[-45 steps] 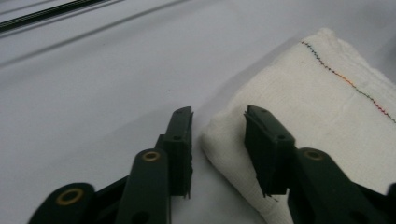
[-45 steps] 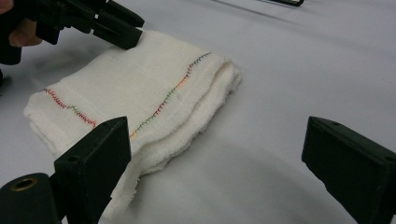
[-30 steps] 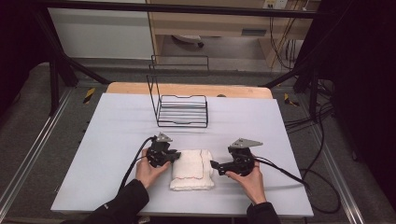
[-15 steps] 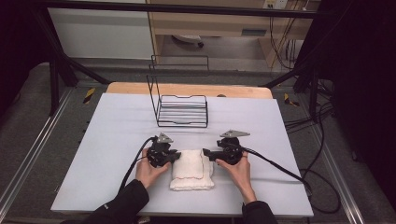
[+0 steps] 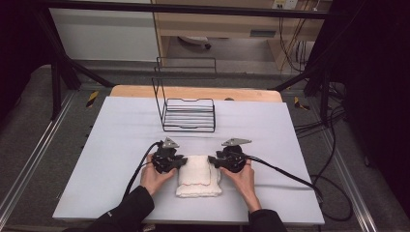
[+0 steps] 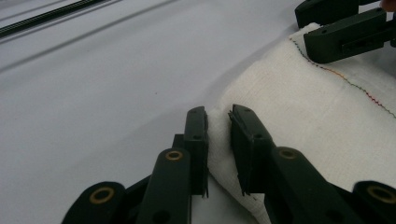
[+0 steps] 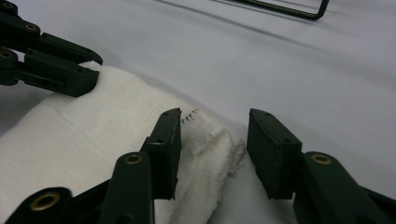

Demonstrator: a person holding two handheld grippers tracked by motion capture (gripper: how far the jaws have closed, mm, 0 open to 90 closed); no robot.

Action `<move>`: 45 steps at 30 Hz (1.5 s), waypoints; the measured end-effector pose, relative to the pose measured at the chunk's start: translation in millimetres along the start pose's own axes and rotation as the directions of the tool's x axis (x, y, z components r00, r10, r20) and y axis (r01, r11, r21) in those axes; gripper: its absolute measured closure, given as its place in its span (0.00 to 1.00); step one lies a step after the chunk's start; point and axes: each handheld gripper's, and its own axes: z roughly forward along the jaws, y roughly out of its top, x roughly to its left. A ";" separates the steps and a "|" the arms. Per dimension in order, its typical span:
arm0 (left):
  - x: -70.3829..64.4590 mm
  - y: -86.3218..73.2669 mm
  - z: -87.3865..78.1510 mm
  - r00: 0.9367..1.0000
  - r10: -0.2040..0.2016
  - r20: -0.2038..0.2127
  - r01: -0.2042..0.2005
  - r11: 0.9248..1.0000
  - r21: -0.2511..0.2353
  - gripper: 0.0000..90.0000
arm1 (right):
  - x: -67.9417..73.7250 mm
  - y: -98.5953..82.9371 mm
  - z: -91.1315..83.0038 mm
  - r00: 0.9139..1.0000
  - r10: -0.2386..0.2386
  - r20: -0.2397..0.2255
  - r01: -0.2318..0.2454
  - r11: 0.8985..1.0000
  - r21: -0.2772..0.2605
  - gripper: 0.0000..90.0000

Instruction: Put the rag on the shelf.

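Observation:
A folded white towel (image 5: 198,176) with a coloured stitched line lies on the white table (image 5: 111,135), near its front edge. My left gripper (image 5: 182,163) is at the towel's far left corner. In the left gripper view its jaws pinch a fold of the towel (image 6: 317,121), so the left gripper (image 6: 218,135) is shut on it. My right gripper (image 5: 212,161) is at the towel's far right corner. In the right gripper view the right gripper (image 7: 215,135) stands open, its jaws on either side of the frayed corner of the towel (image 7: 93,126).
A black wire rack (image 5: 188,113) stands at the middle back of the table, one end upright. Cables trail from both grippers, the right one (image 5: 290,176) across the table to the right edge. The table sits within a dark frame.
My right gripper has moved left and a little forward, from beside the towel to its far right corner. The left gripper has stayed at its corner.

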 end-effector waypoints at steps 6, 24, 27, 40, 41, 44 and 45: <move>1.4 0.0 -0.1 1.000 0.000 0.010 0.000 1.000 0.001 0.84 | 1.7 -0.2 -1.8 0.999 0.044 -0.025 -0.043 0.999 0.025 0.76; 5.9 1.4 -7.0 0.999 -0.035 0.039 0.036 0.999 -0.030 0.92 | 3.9 2.0 -7.8 0.995 0.069 -0.068 -0.068 0.998 0.007 0.91; 6.3 3.1 -13.4 0.998 -0.039 0.046 0.041 0.997 -0.058 0.92 | 5.1 4.1 -13.3 0.994 0.070 -0.081 -0.071 0.997 -0.012 0.91; -0.9 13.1 -40.0 0.997 -0.002 0.076 0.014 0.987 -0.163 0.92 | 11.7 10.0 -40.4 0.993 0.033 -0.110 -0.045 0.993 -0.110 0.92; -1.7 13.8 -41.6 0.997 -0.002 0.077 0.015 0.985 -0.169 0.92 | 11.8 10.4 -42.3 0.993 0.029 -0.113 -0.042 0.992 -0.119 0.92; -4.2 15.7 -46.0 0.997 0.007 0.078 0.008 0.982 -0.188 0.92 | 14.2 12.6 -50.4 0.993 0.026 -0.118 -0.043 0.988 -0.147 0.92; -4.9 16.3 -47.7 0.997 0.009 0.079 0.006 0.981 -0.193 0.92 | 14.2 12.6 -50.4 0.993 0.026 -0.118 -0.043 0.988 -0.147 0.92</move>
